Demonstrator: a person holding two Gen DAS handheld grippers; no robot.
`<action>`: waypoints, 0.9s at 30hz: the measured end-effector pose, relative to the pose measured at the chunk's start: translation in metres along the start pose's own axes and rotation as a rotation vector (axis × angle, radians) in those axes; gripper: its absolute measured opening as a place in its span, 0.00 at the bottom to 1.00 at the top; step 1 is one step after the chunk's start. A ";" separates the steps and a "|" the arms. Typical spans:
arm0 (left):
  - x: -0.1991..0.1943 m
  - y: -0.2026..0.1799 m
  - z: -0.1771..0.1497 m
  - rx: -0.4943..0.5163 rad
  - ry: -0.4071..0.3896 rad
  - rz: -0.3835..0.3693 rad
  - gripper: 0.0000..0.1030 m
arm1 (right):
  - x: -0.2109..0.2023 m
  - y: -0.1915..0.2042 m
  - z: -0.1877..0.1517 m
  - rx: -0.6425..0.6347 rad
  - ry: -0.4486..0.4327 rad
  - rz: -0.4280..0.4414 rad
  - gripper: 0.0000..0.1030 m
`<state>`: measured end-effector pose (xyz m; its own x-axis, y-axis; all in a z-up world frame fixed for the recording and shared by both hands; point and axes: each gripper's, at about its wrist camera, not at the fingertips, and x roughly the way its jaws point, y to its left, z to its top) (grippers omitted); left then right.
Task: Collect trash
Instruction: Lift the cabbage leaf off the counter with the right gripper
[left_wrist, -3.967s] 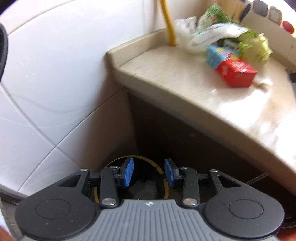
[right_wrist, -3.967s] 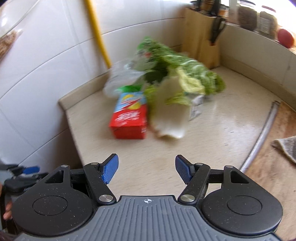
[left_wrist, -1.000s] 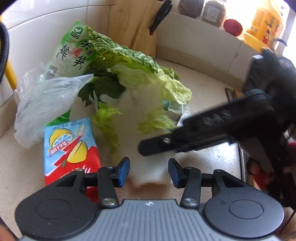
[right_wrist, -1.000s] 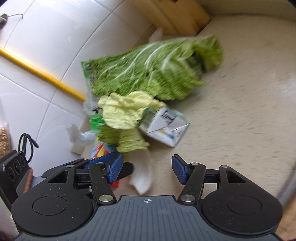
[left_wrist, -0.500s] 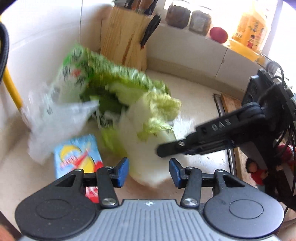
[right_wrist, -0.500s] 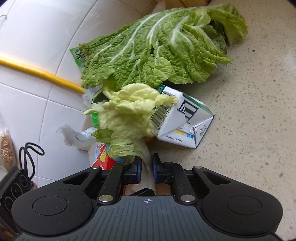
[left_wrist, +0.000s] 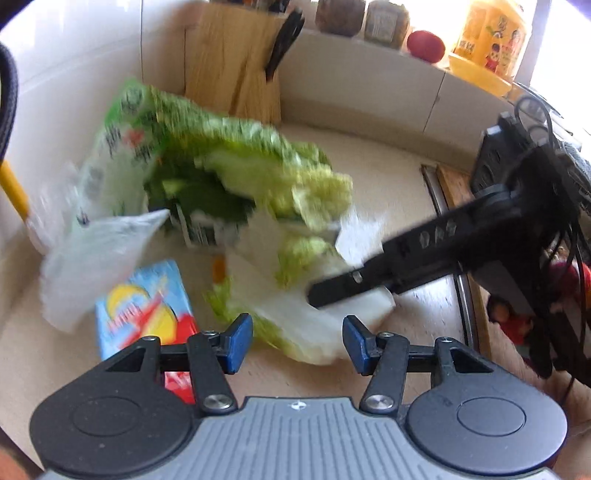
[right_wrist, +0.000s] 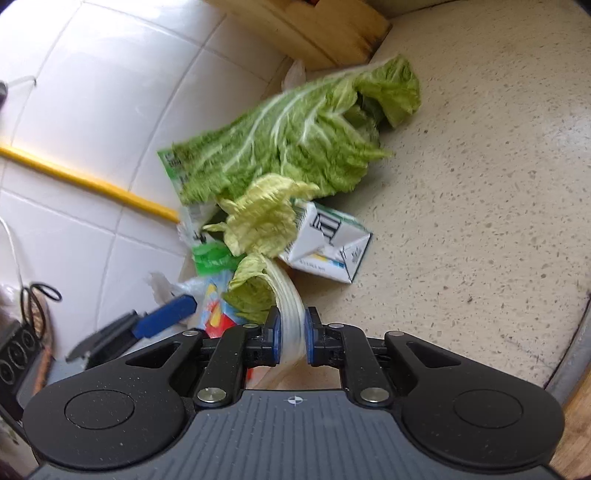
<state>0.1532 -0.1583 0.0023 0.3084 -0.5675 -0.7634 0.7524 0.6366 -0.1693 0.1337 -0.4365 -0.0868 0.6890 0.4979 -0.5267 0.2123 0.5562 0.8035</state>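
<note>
Blue pads of the left tool (left_wrist: 297, 343) stood apart with nothing between them, having just opened a little, above the speckled tabletop (left_wrist: 388, 177); the cabbage leaf (left_wrist: 295, 295) lay at twelve o'clock, the juice carton (left_wrist: 144, 310) at nine. In the right wrist view, the right tool (right_wrist: 293, 338) was clamped on that leaf's white stalk (right_wrist: 291, 321), a white carton (right_wrist: 325, 243) at one o'clock. The pick-up step seemed underway; next likely called for lifting the leaf clear.
</note>
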 end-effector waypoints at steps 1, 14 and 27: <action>0.002 0.000 -0.003 -0.010 0.006 -0.010 0.48 | 0.005 0.000 0.000 -0.005 0.011 -0.006 0.17; 0.012 -0.001 -0.017 0.029 -0.007 -0.059 0.53 | 0.049 0.007 0.020 -0.063 0.147 0.093 0.46; 0.004 0.000 -0.017 0.060 -0.008 -0.050 0.59 | 0.074 0.028 0.018 -0.104 0.237 0.075 0.28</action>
<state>0.1440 -0.1518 -0.0111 0.2741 -0.6023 -0.7497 0.8004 0.5751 -0.1693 0.2035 -0.3961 -0.0978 0.5159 0.6757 -0.5266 0.0858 0.5709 0.8165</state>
